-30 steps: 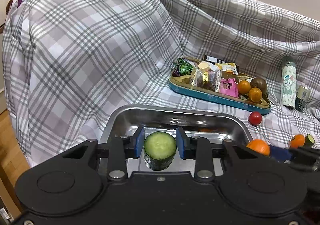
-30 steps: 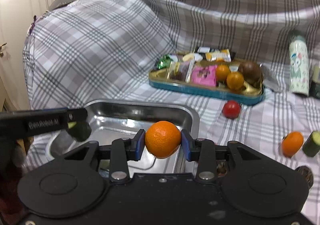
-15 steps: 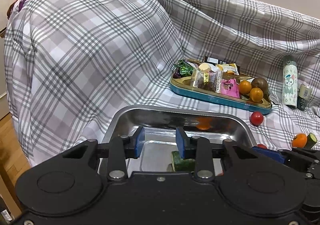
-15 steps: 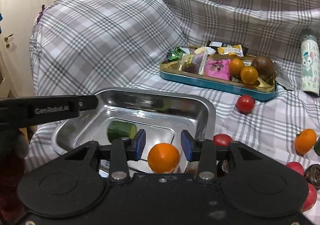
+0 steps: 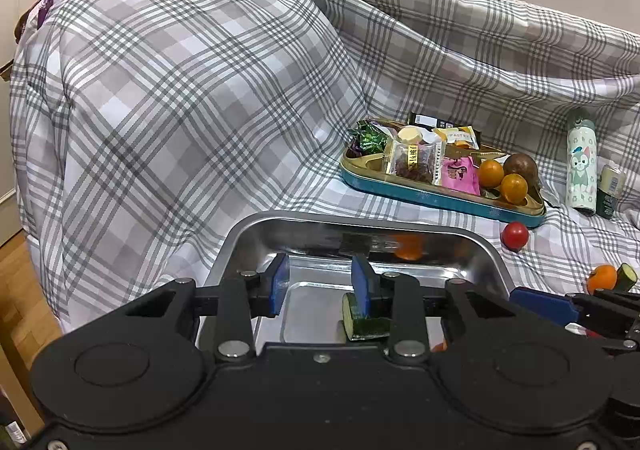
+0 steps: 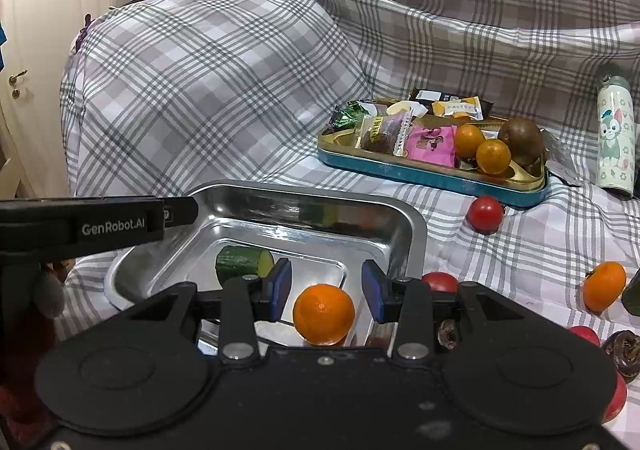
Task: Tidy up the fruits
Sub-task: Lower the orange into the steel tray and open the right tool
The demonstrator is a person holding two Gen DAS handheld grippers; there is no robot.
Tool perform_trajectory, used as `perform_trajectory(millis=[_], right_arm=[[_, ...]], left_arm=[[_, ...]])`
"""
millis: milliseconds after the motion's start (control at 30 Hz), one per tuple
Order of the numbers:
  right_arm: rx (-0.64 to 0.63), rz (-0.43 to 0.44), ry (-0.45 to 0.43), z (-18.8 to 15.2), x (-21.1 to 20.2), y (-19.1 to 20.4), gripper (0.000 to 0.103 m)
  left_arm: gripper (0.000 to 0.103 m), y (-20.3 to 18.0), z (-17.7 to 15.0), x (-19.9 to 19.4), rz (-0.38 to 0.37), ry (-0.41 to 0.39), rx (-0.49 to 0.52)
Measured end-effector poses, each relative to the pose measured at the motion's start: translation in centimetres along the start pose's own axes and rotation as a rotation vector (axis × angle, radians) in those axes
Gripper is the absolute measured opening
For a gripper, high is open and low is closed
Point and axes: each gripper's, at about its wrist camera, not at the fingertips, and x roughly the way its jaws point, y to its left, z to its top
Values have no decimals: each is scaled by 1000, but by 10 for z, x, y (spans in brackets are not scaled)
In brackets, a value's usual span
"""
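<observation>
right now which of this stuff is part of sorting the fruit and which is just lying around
Part of the job:
- steel tray
- cucumber piece and orange, both lying in the tray
- loose tomato and loose orange on the checked cloth

Just lying about:
- snack tin with wrapped sweets
- cartoon bottle

A: so what's everything sitting on?

B: a grey-and-white plaid cloth [image 6: 224, 98] draped over some furniture. Directly on it: a shiny steel tray [image 6: 404, 218], a teal-sided gold snack tin [image 6: 420, 175], a round red tomato [image 6: 485, 214], a small orange mandarin [image 6: 604, 286].

A: anything else?

B: a pale cartoon-print bottle [image 6: 615, 130] near the tin, tilted a bit.
</observation>
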Motion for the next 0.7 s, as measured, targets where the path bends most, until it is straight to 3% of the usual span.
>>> perform_trajectory(millis=[700], right_arm=[[11,-21,-9,1,-4,-2,42]], left_arm=[[43,-3,0,1,10,5,26]])
